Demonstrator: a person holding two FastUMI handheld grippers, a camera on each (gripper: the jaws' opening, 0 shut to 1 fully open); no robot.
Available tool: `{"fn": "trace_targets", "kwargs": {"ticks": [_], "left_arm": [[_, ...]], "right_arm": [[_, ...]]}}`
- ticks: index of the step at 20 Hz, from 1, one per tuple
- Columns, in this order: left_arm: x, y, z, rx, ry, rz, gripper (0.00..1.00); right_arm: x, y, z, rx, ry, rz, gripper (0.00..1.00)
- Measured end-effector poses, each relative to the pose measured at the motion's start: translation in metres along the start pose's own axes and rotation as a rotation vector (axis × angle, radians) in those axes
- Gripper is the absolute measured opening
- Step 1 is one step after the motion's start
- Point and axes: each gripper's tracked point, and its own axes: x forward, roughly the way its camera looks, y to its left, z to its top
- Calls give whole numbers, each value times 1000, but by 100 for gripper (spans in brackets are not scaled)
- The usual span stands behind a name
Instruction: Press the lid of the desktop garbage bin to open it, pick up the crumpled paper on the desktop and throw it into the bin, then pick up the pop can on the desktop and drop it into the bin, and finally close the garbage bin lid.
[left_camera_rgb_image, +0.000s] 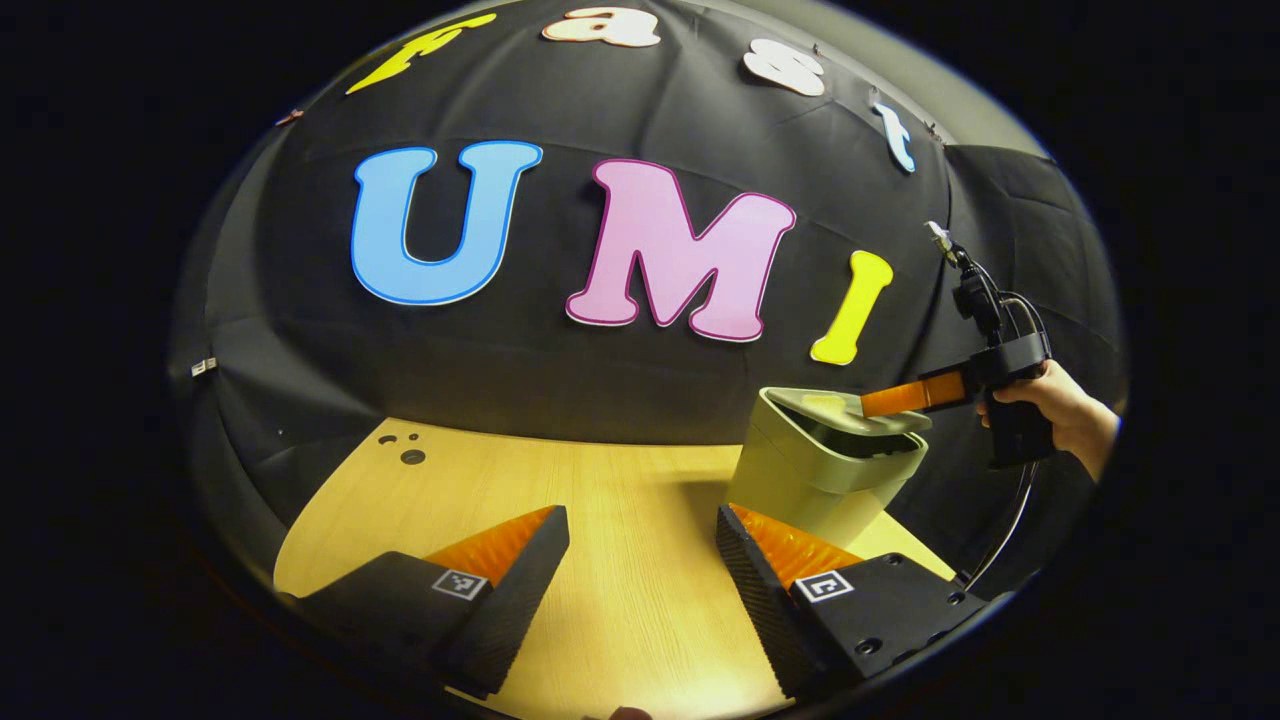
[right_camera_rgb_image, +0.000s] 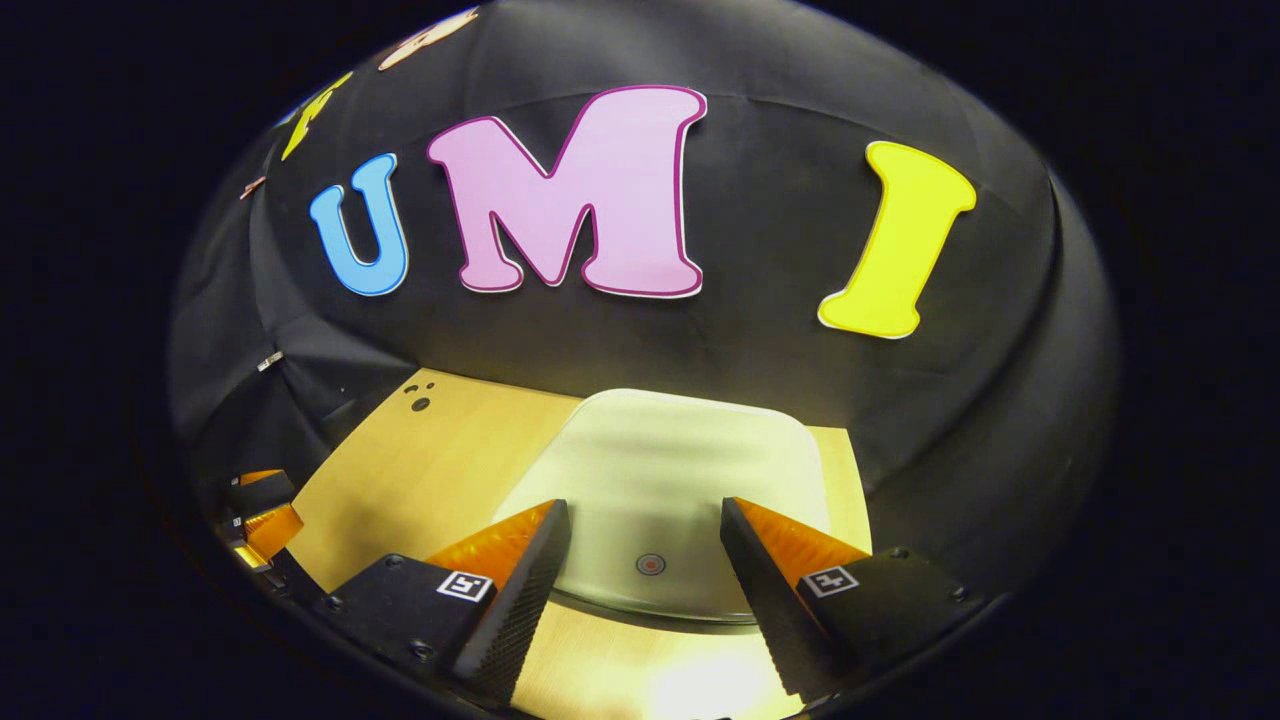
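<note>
A pale green desktop bin (left_camera_rgb_image: 815, 480) stands on the wooden table (left_camera_rgb_image: 620, 500), to the right of my left gripper (left_camera_rgb_image: 640, 590), which is open over bare tabletop with nothing between its fingers. The bin's lid (left_camera_rgb_image: 840, 408) lies slightly tilted, with a dark gap under its near edge. My right gripper (left_camera_rgb_image: 868, 403), held by a hand (left_camera_rgb_image: 1060, 410), reaches in from the right with its fingers (left_camera_rgb_image: 915, 393) on the lid. In the right gripper view the lid (right_camera_rgb_image: 670, 470) lies just beyond my open right gripper (right_camera_rgb_image: 640, 590), and a small red dot (right_camera_rgb_image: 650, 564) sits between the fingers.
The black cloth wall rises close behind the table and the bin. Small dark holes (left_camera_rgb_image: 412, 455) mark the table's far left corner. A cable (left_camera_rgb_image: 1005, 530) hangs below the right gripper. The left gripper (right_camera_rgb_image: 262, 512) shows at the table's left edge.
</note>
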Motion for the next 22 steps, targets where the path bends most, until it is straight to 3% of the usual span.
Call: {"fn": "trace_targets", "kwargs": {"ticks": [16,22], "left_arm": [[-1,2,-4,6,18,4,96],[-1,2,-3,13,21,1,96]], "right_arm": [[6,-5,-30,-4,100,34,97],[11,1,-23,-22,27,34,97]]}}
